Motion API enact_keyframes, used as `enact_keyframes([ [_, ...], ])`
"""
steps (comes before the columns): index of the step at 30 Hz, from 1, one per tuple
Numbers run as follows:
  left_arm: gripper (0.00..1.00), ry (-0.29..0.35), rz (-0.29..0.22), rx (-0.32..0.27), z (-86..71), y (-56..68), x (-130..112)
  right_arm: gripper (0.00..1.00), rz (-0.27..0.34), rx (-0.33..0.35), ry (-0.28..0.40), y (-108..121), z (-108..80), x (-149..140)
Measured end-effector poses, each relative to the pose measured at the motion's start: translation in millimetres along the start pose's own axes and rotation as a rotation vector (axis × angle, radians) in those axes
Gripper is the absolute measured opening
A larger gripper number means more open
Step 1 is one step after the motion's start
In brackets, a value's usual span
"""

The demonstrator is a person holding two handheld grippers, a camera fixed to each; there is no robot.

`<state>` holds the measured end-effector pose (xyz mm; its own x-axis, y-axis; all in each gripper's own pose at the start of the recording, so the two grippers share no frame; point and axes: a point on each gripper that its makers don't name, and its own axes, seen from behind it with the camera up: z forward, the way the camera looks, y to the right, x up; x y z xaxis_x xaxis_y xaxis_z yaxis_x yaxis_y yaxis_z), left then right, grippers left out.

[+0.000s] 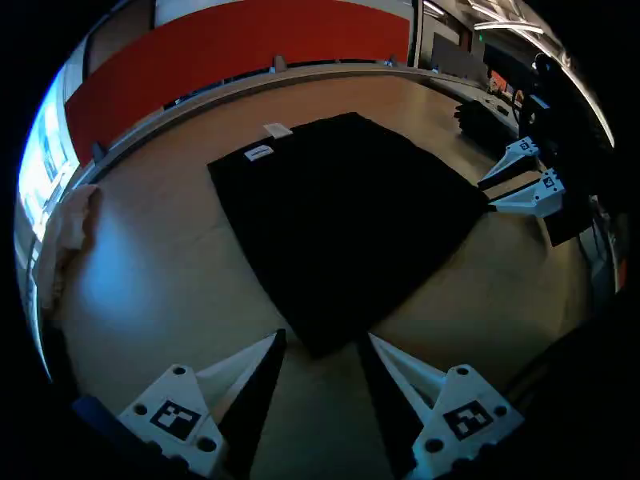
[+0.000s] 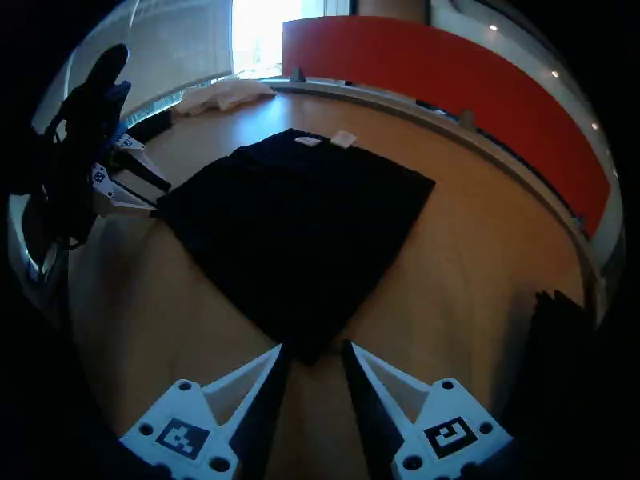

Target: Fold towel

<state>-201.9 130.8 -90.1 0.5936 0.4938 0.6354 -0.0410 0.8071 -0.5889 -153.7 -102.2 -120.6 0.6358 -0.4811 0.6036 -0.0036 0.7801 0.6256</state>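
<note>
Directly ahead of both grippers, a black towel is lying spread flat on a wooden table. The left gripper is holding its fingers wide apart, and the towel's nearest corner is reaching just into the gap between the tips, with neither finger pressing on it. The right gripper is likewise keeping its fingers spread, with another corner of the towel poking in between them. Seen from the left gripper, the right one is sitting at the towel's far right corner, and whether those distant fingers are touching the cloth cannot be told. Two small white tags are lying at the towel's far edge. Far off to the left gripper's left, a pale crumpled cloth is resting at the table's edge. A dark folded pile is sitting just beyond the right gripper, and a red panel is running behind the table.
</note>
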Motion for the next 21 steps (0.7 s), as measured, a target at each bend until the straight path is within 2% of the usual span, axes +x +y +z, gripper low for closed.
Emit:
enact_keyframes([
  [4,0.54,-0.003,-0.002,0.002,0.3,0.7,0.3,0.36,0.0,0.011,0.002,-2.9,0.4,-0.2],
  [7,0.52,-0.004,-0.002,0.003,0.3,1.3,0.3,0.34,0.002,0.013,0.004,-3.8,0.2,-0.4],
  [17,0.32,-0.01,-0.008,0.008,-1.1,1.6,-0.4,0.23,0.007,0.011,0.005,-3.5,-0.9,-0.7],
  [21,0.19,-0.013,-0.018,0.017,-1.2,0.0,-0.6,0.19,0.007,0.007,0.005,-2.3,-2.4,-0.3],
])
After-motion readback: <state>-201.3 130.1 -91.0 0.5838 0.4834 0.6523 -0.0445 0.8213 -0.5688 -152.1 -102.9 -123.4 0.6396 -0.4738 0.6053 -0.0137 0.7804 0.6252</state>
